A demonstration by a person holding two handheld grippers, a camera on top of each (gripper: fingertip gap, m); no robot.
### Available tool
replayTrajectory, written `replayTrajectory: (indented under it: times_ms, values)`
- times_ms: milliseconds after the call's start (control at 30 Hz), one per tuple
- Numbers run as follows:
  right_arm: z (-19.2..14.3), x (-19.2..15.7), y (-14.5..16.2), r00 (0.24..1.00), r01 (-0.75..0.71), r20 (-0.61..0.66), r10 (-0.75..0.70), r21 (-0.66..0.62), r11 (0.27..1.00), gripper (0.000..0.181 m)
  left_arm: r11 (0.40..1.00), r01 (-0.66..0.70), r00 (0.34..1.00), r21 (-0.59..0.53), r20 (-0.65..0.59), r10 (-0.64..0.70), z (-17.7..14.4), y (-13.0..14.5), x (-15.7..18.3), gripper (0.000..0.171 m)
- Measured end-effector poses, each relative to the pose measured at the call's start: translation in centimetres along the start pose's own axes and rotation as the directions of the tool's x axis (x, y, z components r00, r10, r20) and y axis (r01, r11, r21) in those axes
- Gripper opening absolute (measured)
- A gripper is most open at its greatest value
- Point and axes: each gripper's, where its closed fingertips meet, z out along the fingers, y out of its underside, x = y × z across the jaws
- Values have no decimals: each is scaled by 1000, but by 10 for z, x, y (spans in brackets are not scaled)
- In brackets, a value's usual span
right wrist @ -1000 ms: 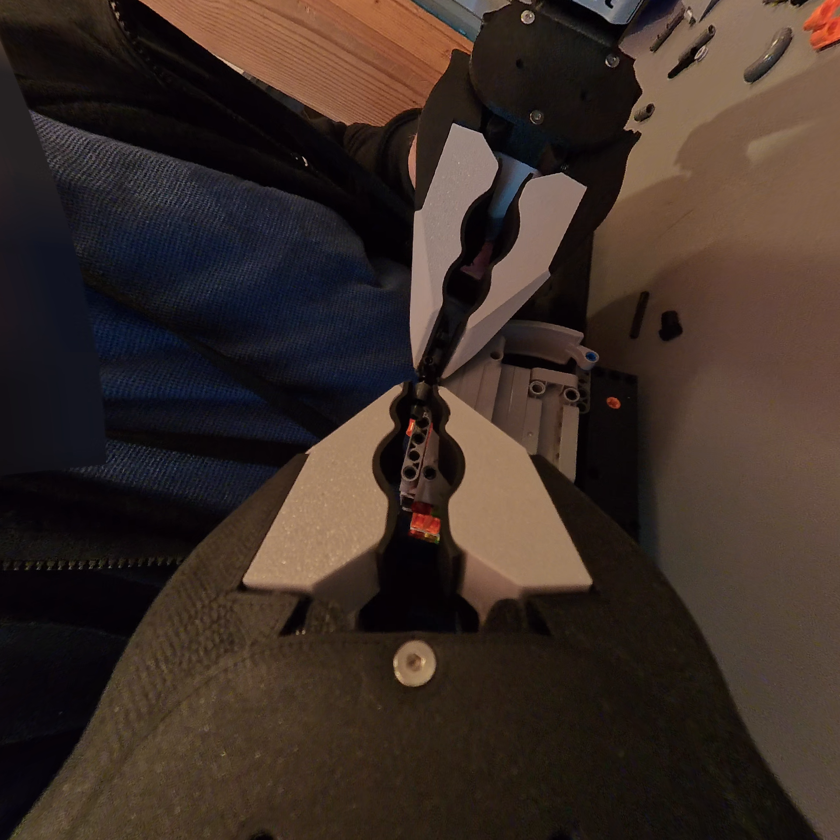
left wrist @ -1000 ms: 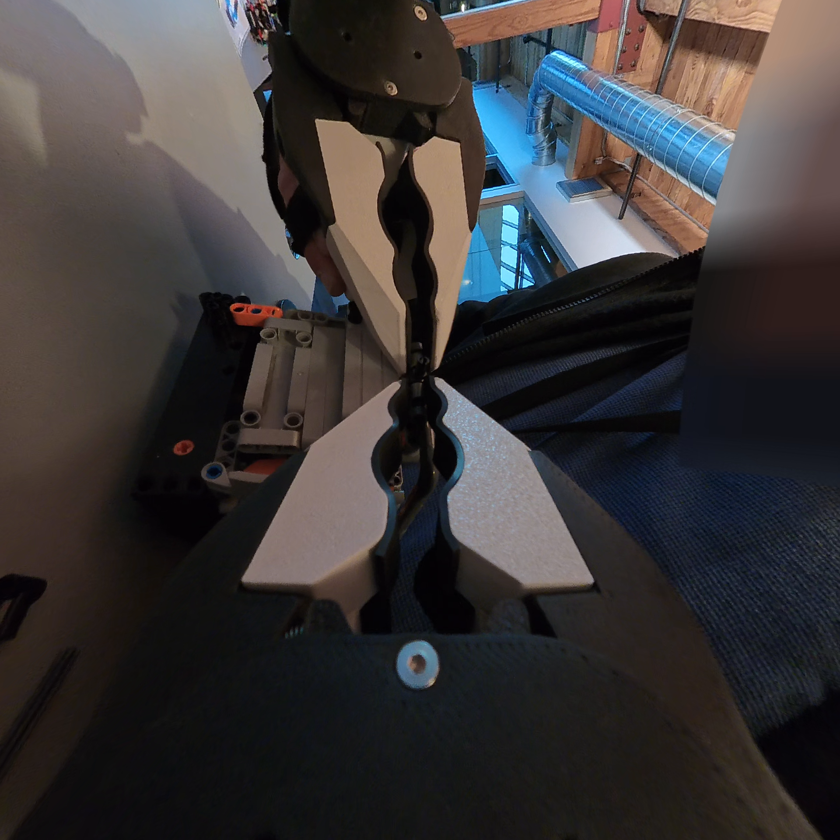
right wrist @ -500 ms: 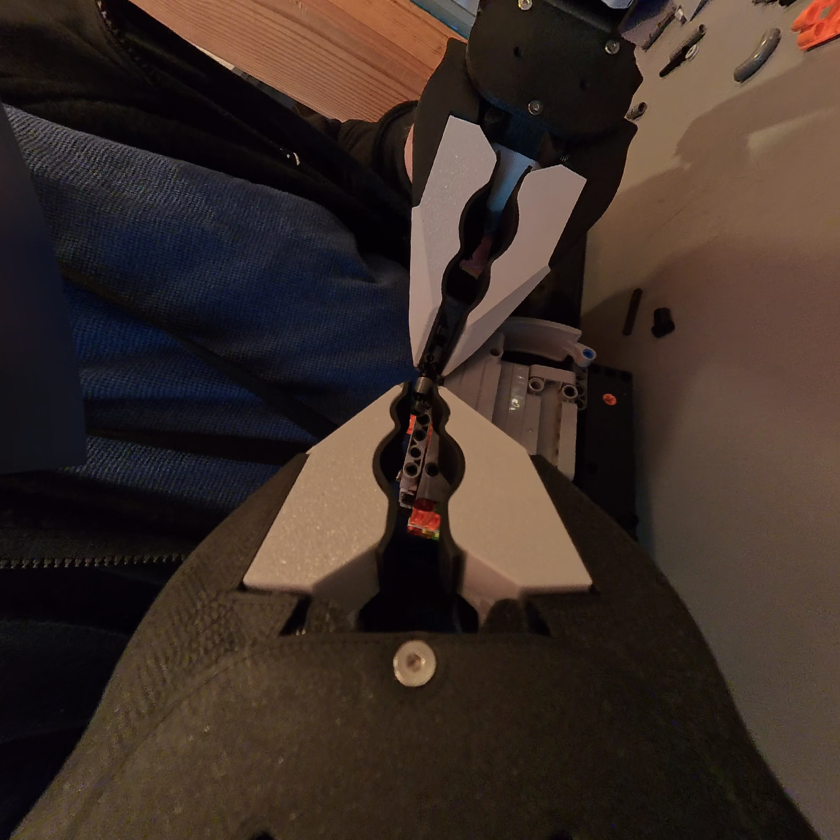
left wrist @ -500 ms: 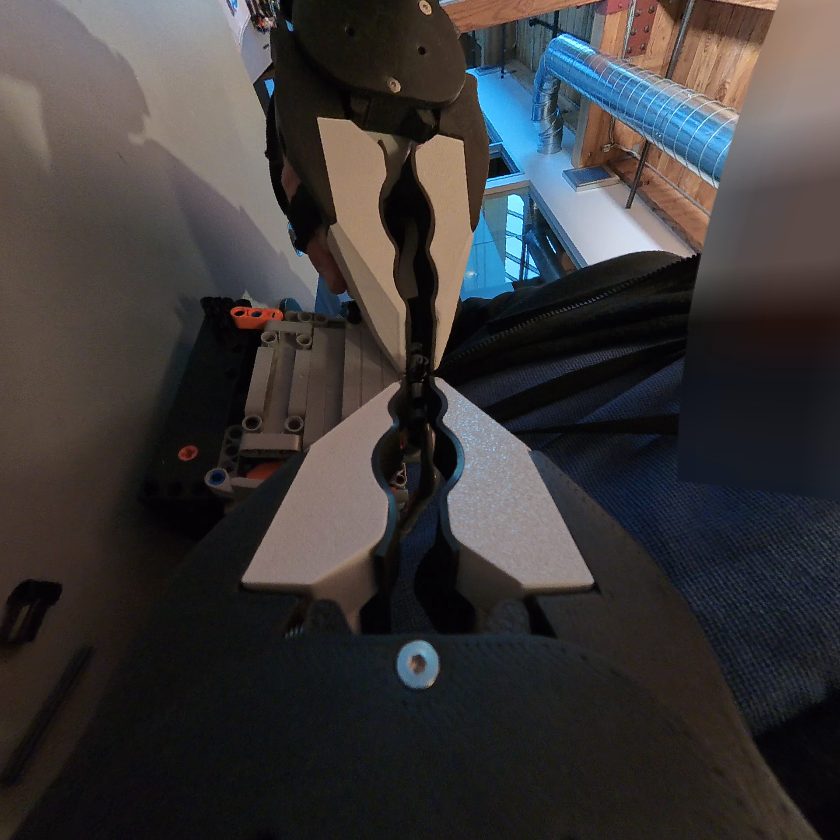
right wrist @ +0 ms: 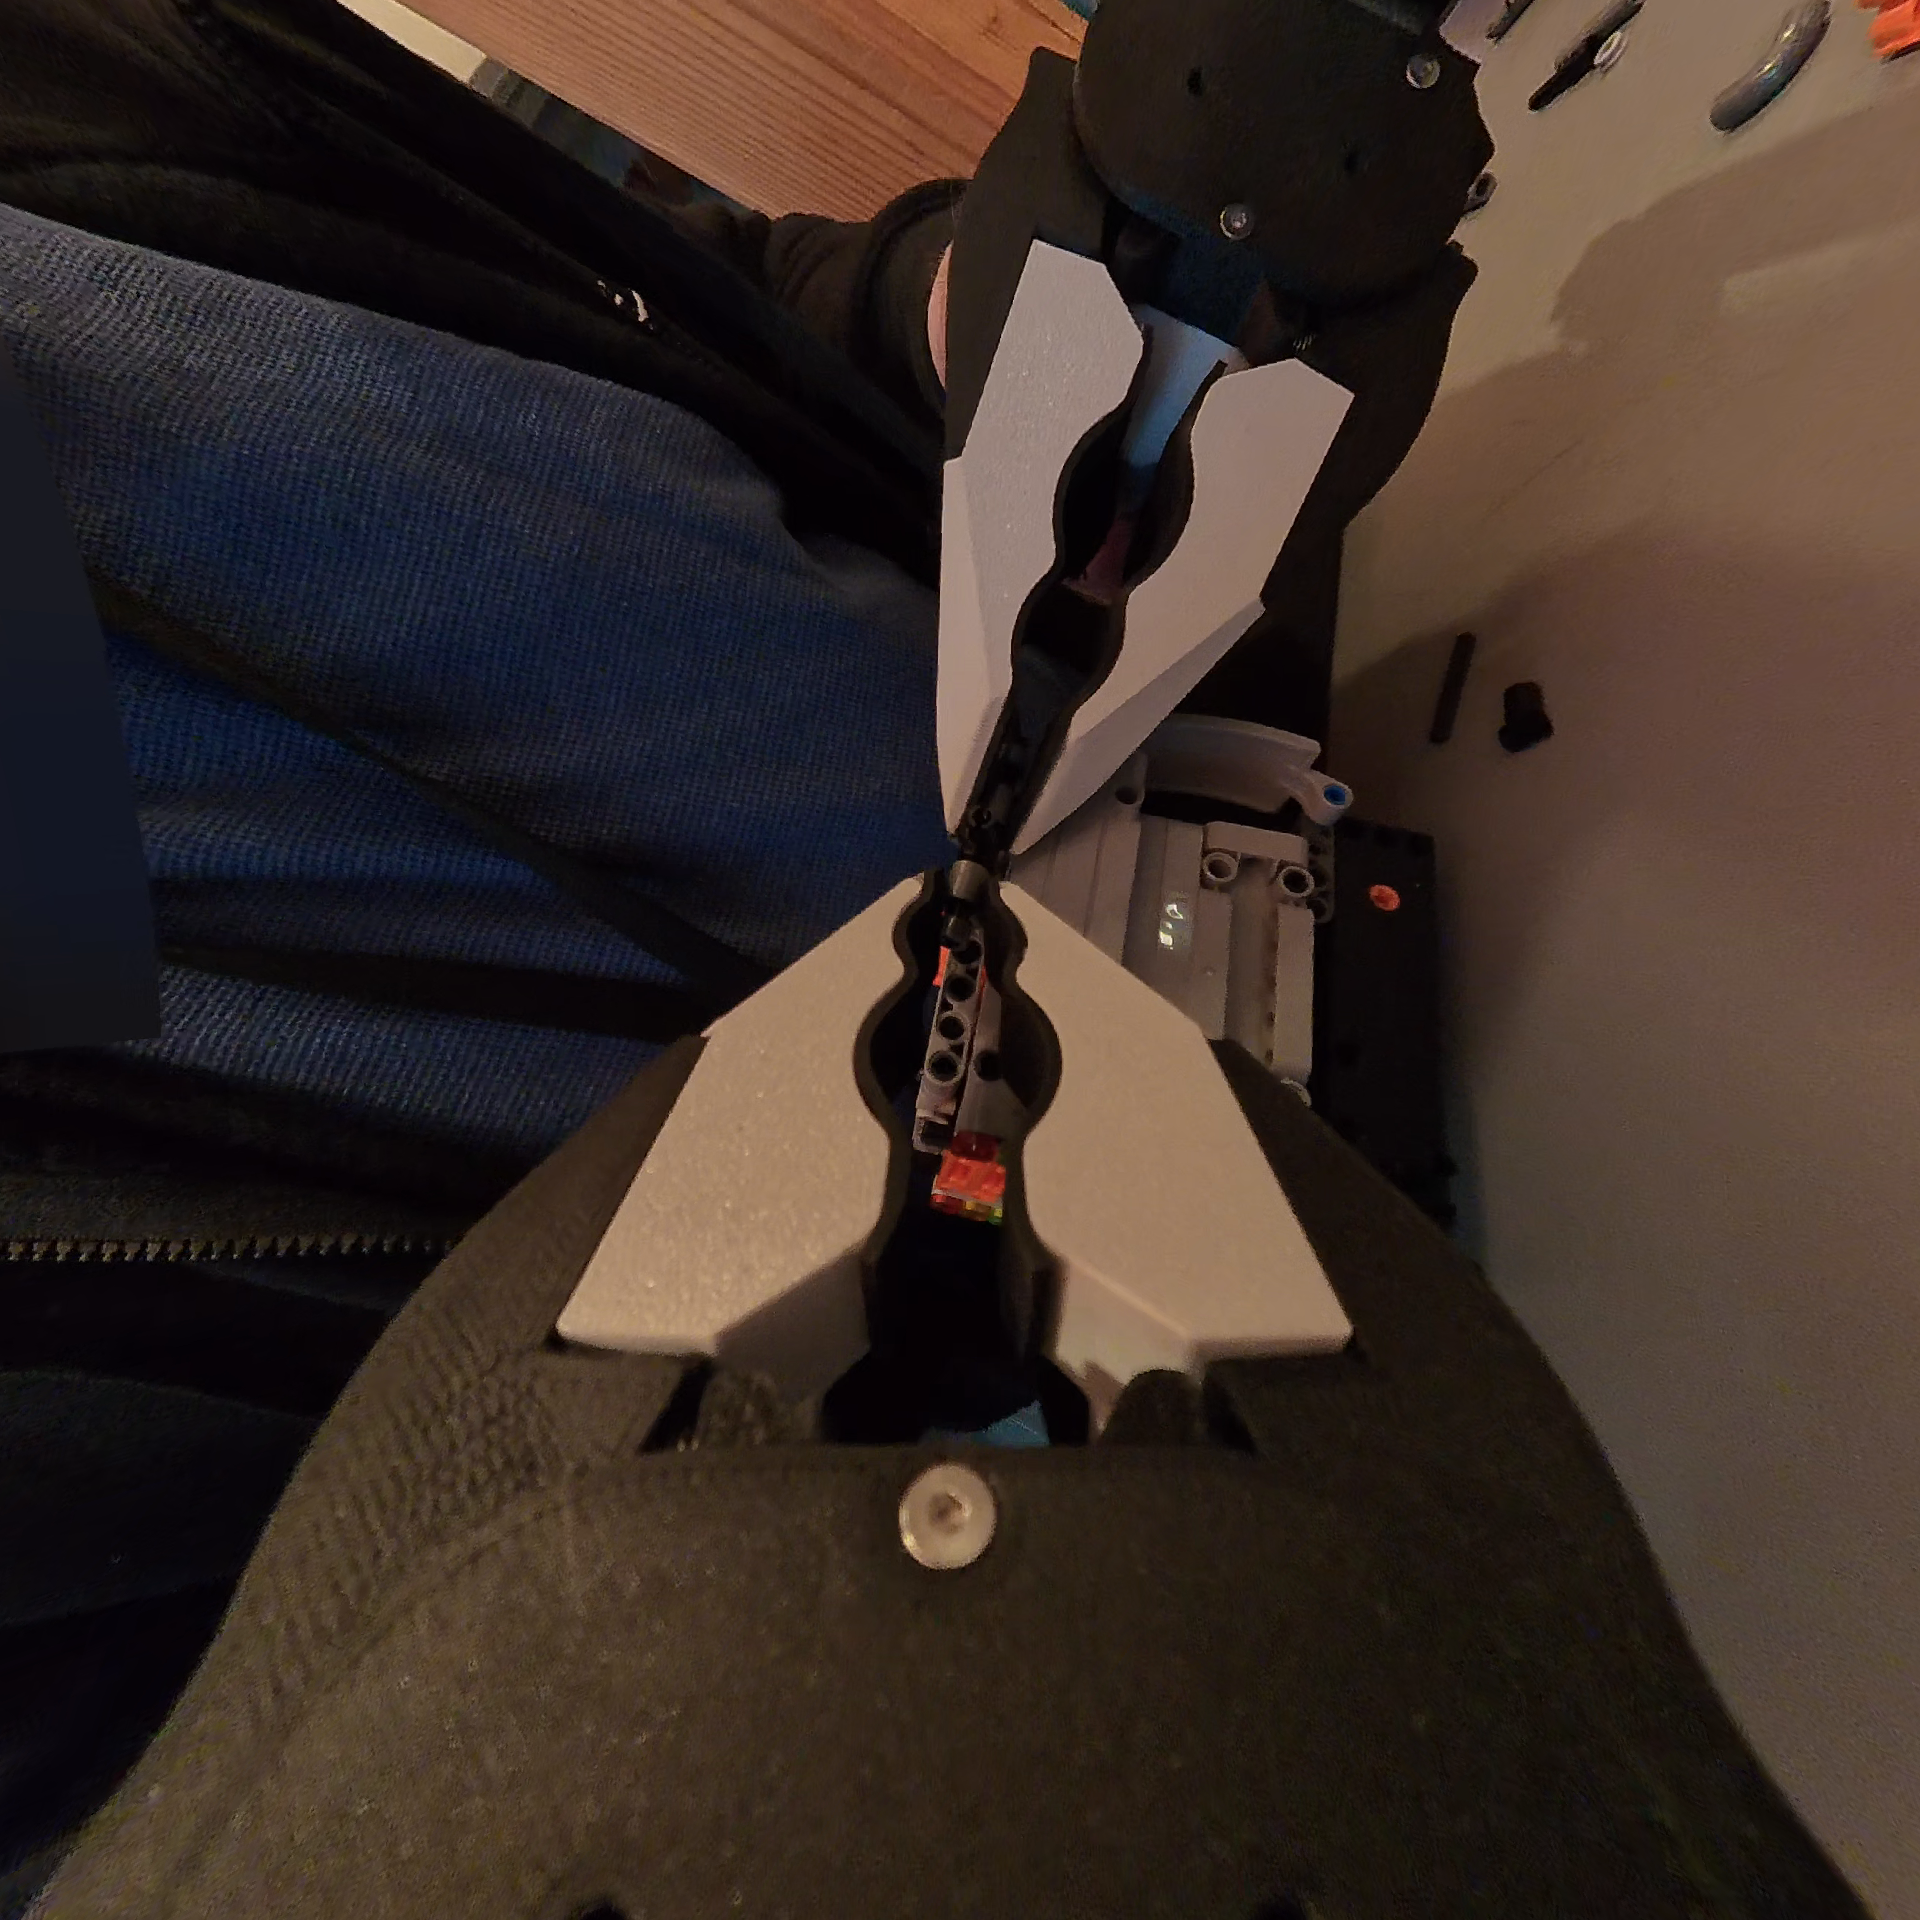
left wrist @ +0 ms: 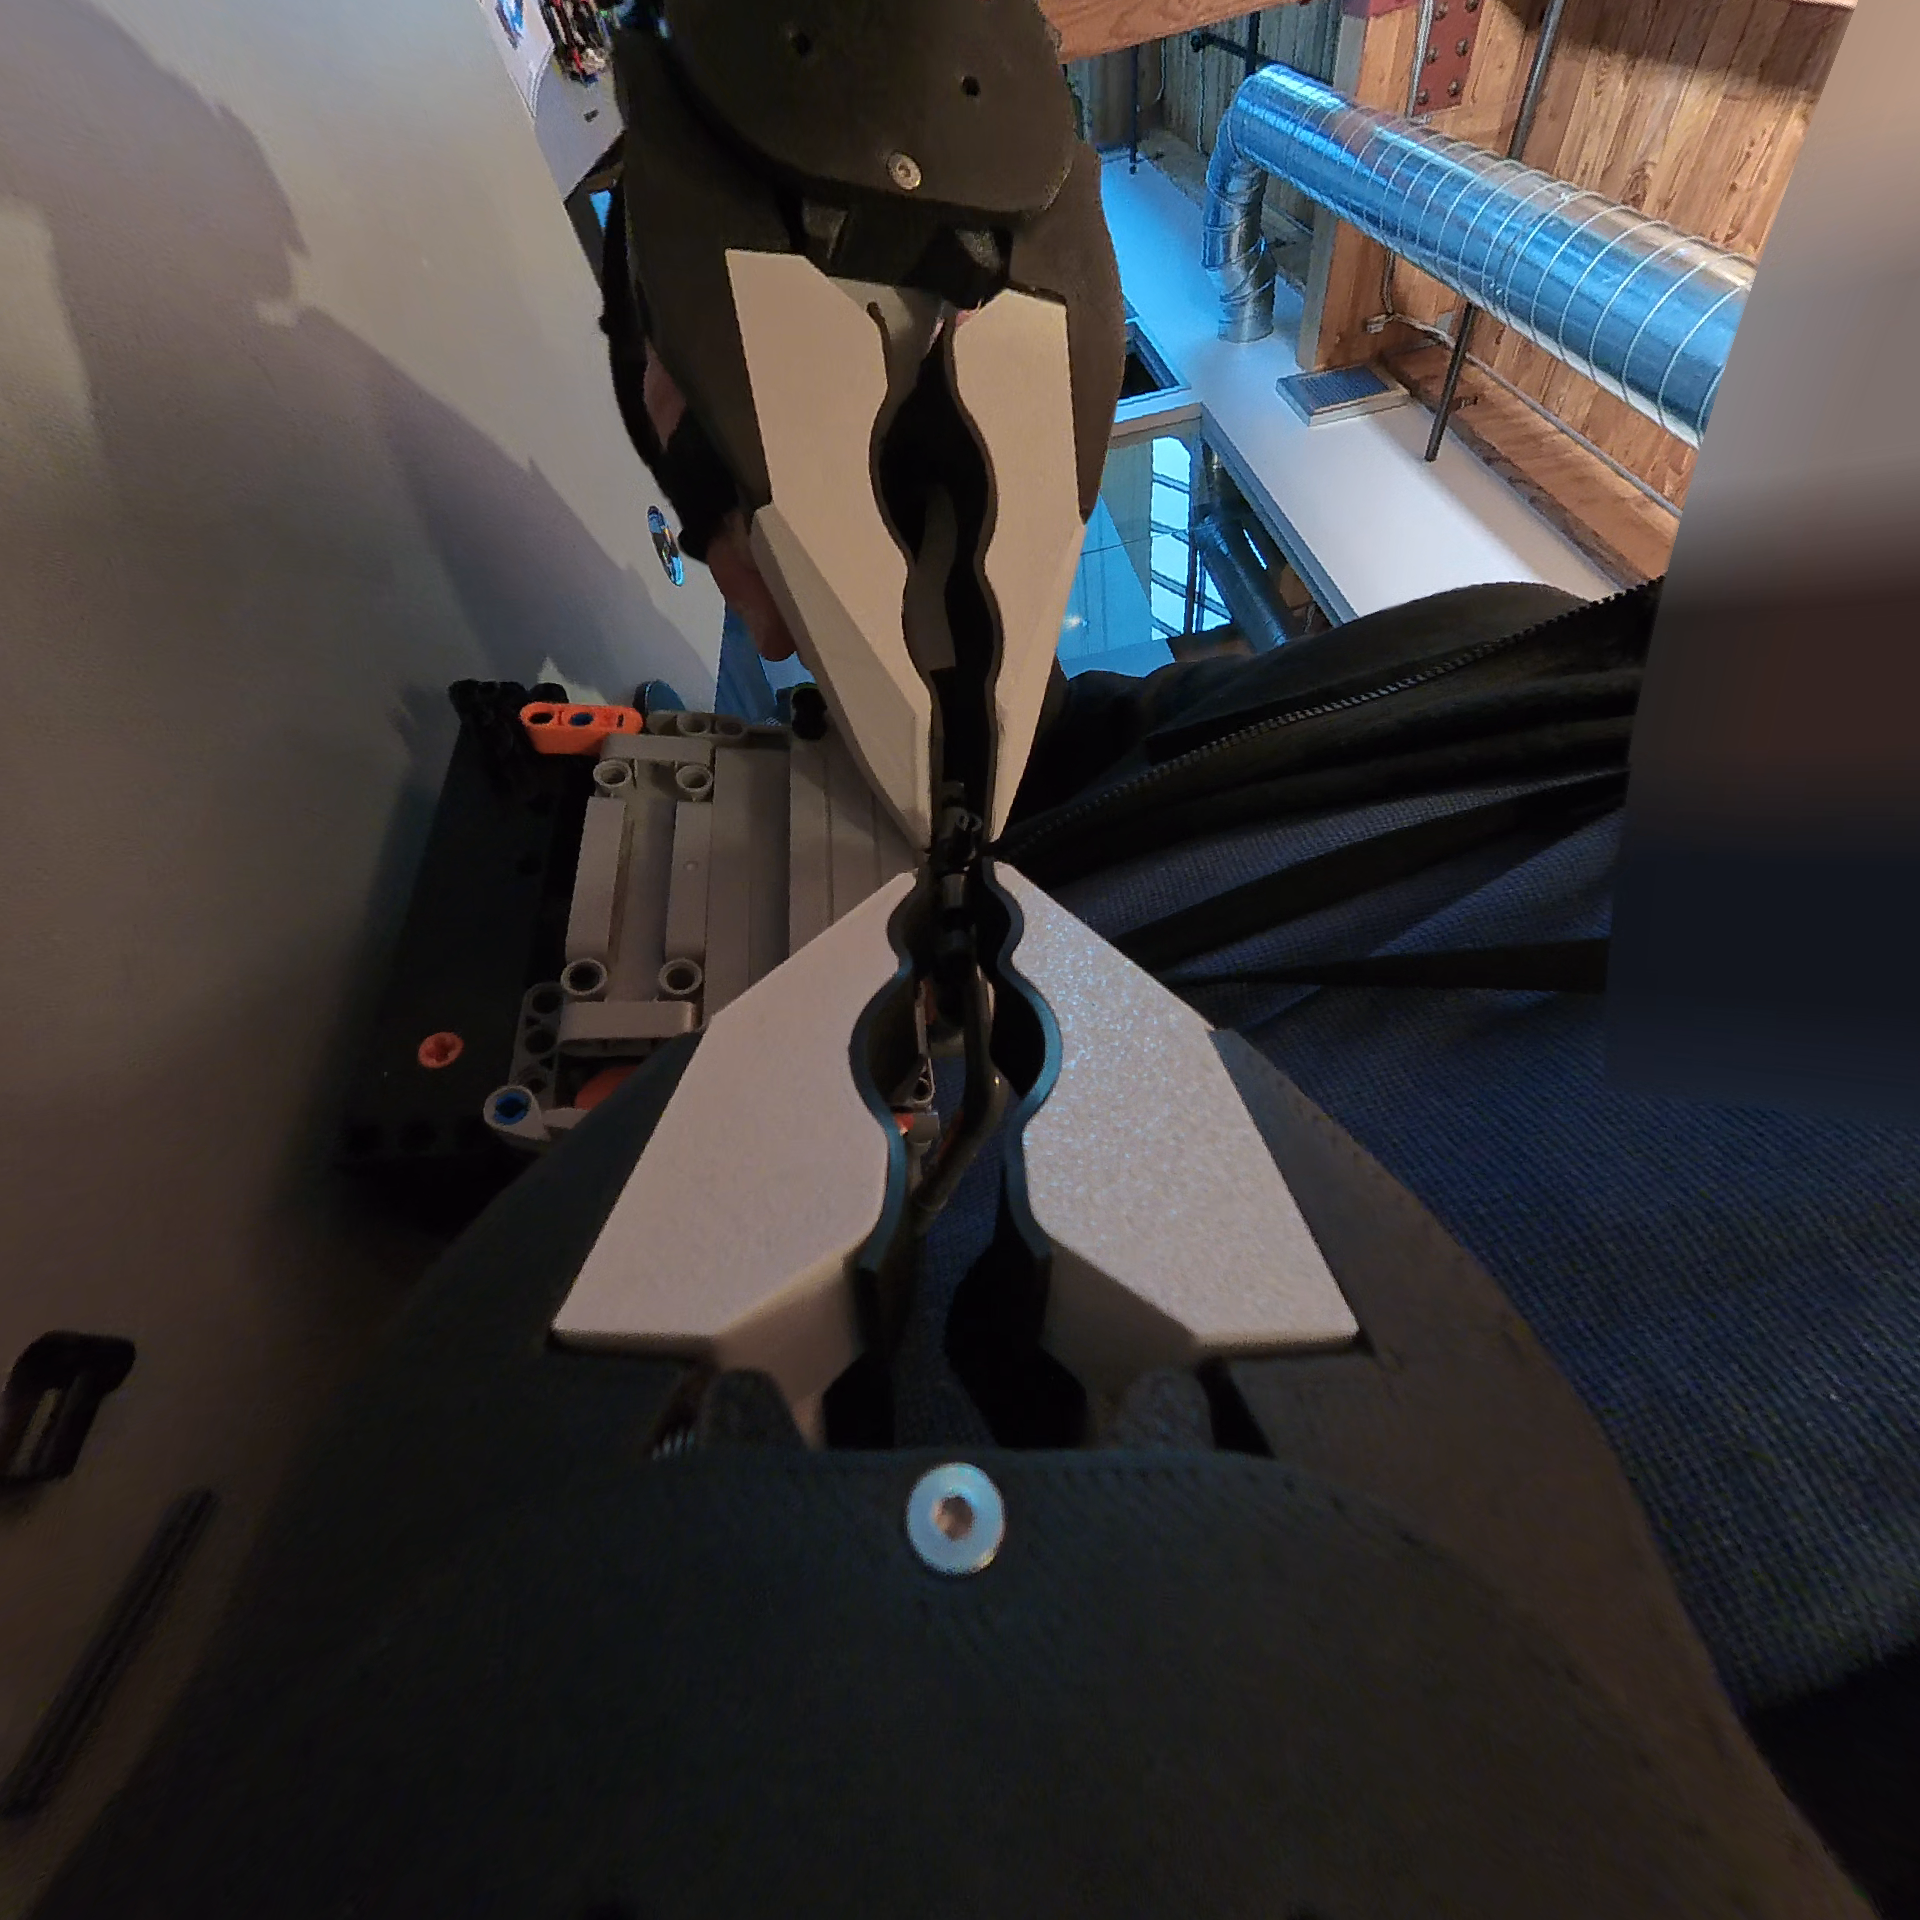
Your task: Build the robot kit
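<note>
My left gripper [left wrist: 954, 883] and my right gripper [left wrist: 961, 821] meet tip to tip above the table's edge. The left is shut on a thin black beam with holes [right wrist: 1000, 774], whose end shows at its tips [left wrist: 951, 904]. The right gripper [right wrist: 971, 883] is shut on a small black pin [right wrist: 974, 876], which touches the end of the beam in the left gripper [right wrist: 992, 821]. Below them a grey and black brick model [left wrist: 665, 904] lies on the table; it also shows in the right wrist view [right wrist: 1226, 914]. Through my right fingers' gap I see a grey holed beam [right wrist: 956, 1029] and a red piece [right wrist: 966, 1184].
The grey table [left wrist: 260, 623] holds loose parts: an orange beam [left wrist: 577, 722], a black clip [left wrist: 52, 1392], a black axle [right wrist: 1455, 686] and a black connector [right wrist: 1522, 717]. A person's blue garment [left wrist: 1455, 1143] and black jacket are close beside the grippers. A metal duct [left wrist: 1507, 260] runs beyond. Both grippers' tips are close together, under 4 cm apart.
Both grippers stay shut and tip to tip. The pair has shifted only slightly against the background, and the black pin shows a little more clearly at the right gripper's tips.
</note>
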Motion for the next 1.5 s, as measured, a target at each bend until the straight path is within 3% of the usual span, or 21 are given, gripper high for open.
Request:
replayTrajectory:
  times_ms: [667,1133,1233,1500]
  values:
    - [8,-6,10,959,155,-204,-196,-199,968,5,983,-158,979,-96,118,169,5,12,6,5]
    - [5,-7,7,965,142,-189,-181,-199,970,6,997,-35,997,-75,64,40,5,11,7,6]
    - [4,-5,0,960,147,-211,-182,-171,974,14,998,-20,998,-63,50,23,5,11,7,6]
    - [12,-5,1,961,165,-193,-198,-176,970,4,998,-19,998,-54,56,22,4,11,7,6]
